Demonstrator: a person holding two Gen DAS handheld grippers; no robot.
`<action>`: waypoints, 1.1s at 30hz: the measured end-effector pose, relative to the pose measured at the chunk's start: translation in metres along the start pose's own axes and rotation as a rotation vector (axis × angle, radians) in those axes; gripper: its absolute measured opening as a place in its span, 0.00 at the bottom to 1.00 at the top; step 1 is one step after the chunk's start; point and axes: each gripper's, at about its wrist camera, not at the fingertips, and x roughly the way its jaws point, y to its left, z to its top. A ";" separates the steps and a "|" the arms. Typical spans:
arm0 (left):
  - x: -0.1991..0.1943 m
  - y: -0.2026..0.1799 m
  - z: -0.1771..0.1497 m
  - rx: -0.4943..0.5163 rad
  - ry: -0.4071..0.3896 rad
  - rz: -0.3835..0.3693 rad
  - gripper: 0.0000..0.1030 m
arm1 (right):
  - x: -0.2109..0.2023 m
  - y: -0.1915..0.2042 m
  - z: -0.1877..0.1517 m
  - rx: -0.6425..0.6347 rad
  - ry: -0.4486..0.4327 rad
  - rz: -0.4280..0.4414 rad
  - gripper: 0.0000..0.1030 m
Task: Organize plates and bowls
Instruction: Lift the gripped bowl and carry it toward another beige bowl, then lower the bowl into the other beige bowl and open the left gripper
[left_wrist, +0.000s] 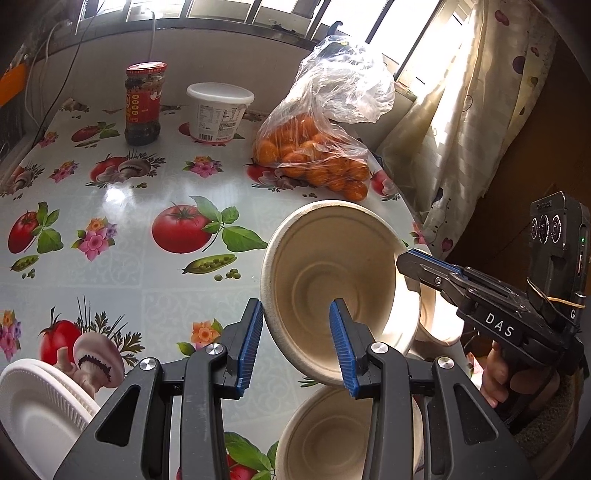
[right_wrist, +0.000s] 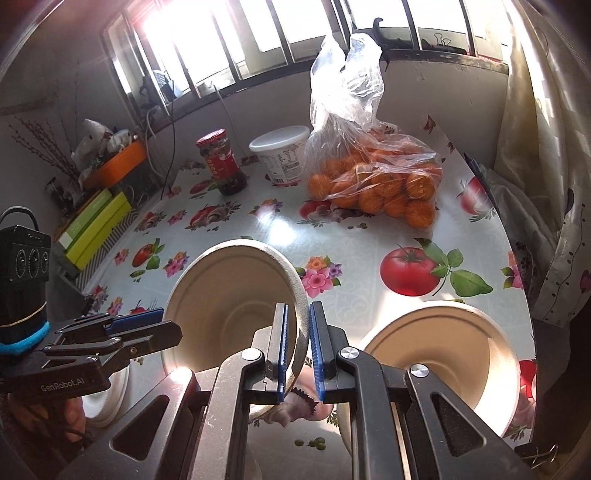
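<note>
A beige paper bowl (left_wrist: 325, 258) (right_wrist: 221, 295) hangs tilted above the table, its hollow turned toward the left wrist camera. My right gripper (right_wrist: 298, 304) (left_wrist: 402, 258) is shut on its right rim. My left gripper (left_wrist: 295, 306) (right_wrist: 159, 323) straddles the opposite rim: one pad lies against the outside and the other fingertip touches the inside wall. A second beige bowl (left_wrist: 332, 435) (right_wrist: 107, 391) rests on the table under the left gripper. A third (left_wrist: 439, 325) (right_wrist: 443, 354) sits near the table's right edge. White plates (left_wrist: 37, 406) are stacked at the lower left.
On the fruit-print tablecloth (left_wrist: 147, 288) stand a red-lidded jar (left_wrist: 144, 103), a white tub (left_wrist: 218, 110) and a plastic bag of oranges (left_wrist: 314, 162) at the back. A curtain (left_wrist: 461, 129) hangs past the right table edge. A person's hand (left_wrist: 498, 376) holds the right gripper.
</note>
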 end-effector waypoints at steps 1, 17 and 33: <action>-0.001 -0.001 0.000 0.003 -0.002 0.000 0.38 | -0.002 0.001 0.000 0.000 -0.004 0.001 0.12; -0.027 -0.010 -0.010 0.026 -0.023 -0.007 0.38 | -0.035 0.014 -0.014 0.006 -0.049 0.032 0.12; -0.050 -0.012 -0.043 0.028 -0.014 -0.018 0.38 | -0.066 0.032 -0.048 0.013 -0.066 0.058 0.12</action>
